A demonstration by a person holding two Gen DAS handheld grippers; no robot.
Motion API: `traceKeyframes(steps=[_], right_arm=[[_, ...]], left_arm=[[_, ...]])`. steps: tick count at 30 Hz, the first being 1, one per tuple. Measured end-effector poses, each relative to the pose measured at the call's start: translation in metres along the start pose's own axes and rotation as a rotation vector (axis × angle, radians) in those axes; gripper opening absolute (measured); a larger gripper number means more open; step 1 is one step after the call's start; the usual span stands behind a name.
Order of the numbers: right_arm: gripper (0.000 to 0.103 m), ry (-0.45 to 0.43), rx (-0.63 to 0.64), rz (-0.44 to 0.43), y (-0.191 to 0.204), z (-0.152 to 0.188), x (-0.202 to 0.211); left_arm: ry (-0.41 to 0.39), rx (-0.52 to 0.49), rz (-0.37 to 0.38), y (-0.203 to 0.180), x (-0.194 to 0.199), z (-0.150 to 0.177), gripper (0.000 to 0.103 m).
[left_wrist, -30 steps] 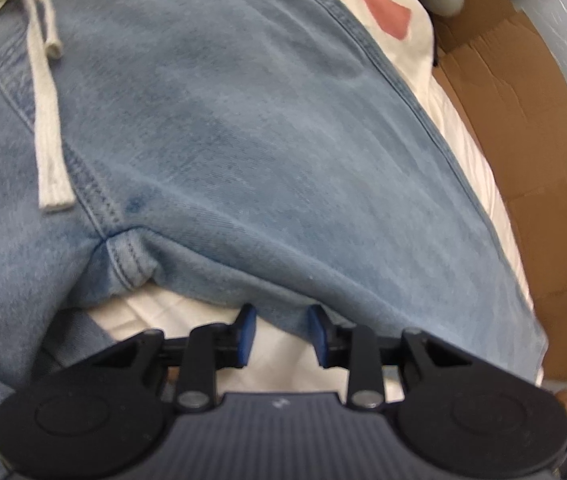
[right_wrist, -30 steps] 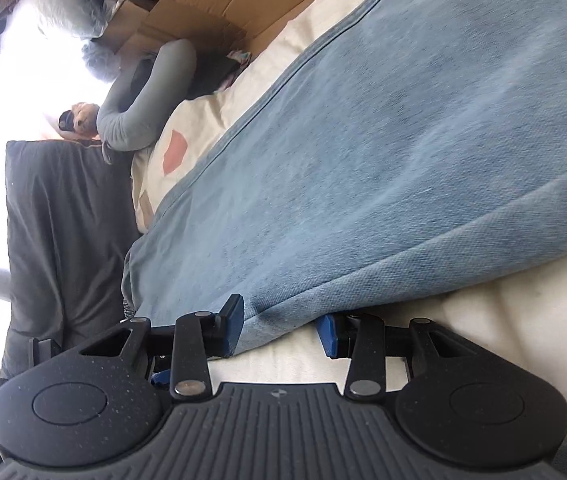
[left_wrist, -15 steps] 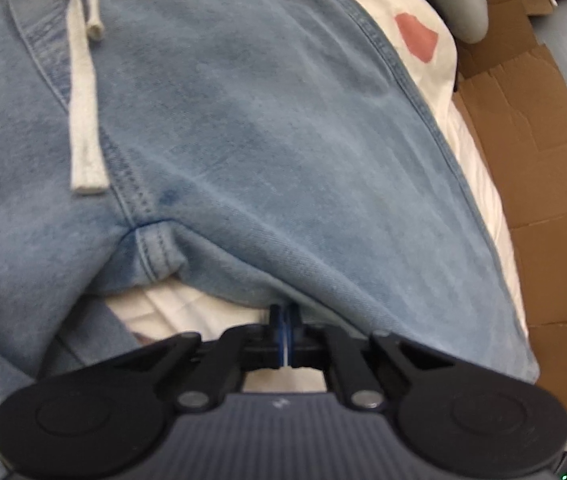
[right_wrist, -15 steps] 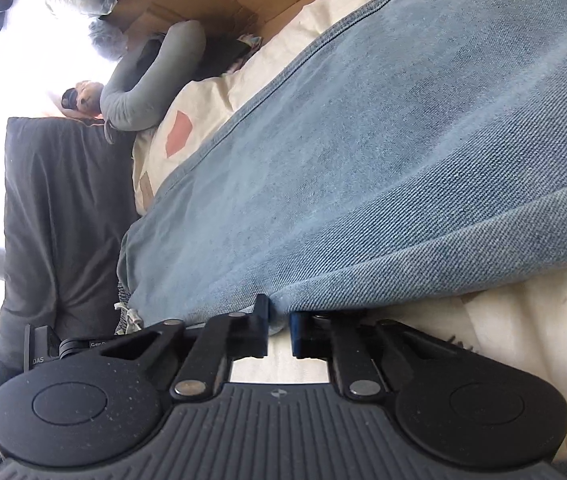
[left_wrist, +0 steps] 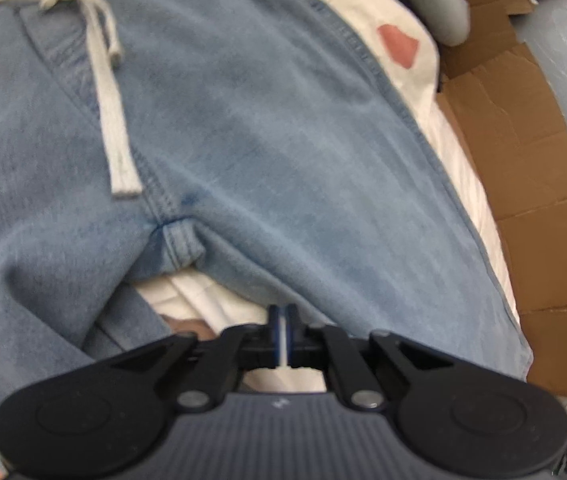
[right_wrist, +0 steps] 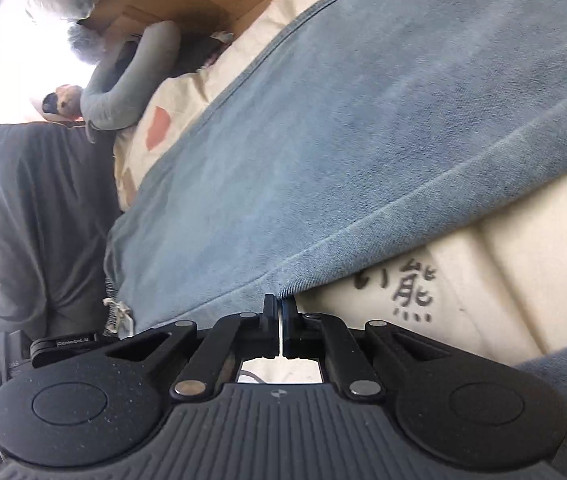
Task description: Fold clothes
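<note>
Light-blue denim trousers, spread flat over a cream sheet, crotch seam slightly bunched near centre. White drawstring knotted at 11 o'clock, loose end trailing toward centre. In right wrist view, leg running from 1 o'clock toward 8 o'clock.

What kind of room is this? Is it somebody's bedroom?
Probably a bedroom or a lived-in room at home. Blue jeans lie spread on a cream bedsheet with printed patches, and flattened cardboard boxes stand beside the bed.
</note>
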State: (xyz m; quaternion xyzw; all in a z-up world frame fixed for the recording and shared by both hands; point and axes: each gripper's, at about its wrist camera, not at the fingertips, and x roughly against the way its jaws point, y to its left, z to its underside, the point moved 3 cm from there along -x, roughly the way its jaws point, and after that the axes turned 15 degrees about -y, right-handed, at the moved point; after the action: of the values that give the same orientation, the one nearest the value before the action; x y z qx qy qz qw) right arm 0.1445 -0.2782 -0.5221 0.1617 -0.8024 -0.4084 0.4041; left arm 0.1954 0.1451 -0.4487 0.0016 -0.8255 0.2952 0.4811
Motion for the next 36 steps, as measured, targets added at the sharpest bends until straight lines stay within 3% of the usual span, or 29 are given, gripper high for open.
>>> traceKeyframes(steps=[2,13,19,36], right_arm=[[0.000,-0.013,-0.005,-0.012,0.001,-0.002,0.003],[0.000,-0.012,0.005,-0.006,0.007,-0.007,-0.001],[0.000,-0.001,0.013,0.000,0.004,-0.008,-0.003],[0.000,-0.006,0.018,0.000,0.005,-0.017,-0.009]], left_arm=[[-0.006,0.030,-0.012,0.006,-0.005,0.001,0.020],[-0.073,0.170,-0.030,0.021,-0.003,-0.002,0.024],[-0.120,0.199,-0.019,0.023,0.015,-0.002,0.025],[-0.045,0.224,-0.049,0.023,0.002,0.008,0.024]])
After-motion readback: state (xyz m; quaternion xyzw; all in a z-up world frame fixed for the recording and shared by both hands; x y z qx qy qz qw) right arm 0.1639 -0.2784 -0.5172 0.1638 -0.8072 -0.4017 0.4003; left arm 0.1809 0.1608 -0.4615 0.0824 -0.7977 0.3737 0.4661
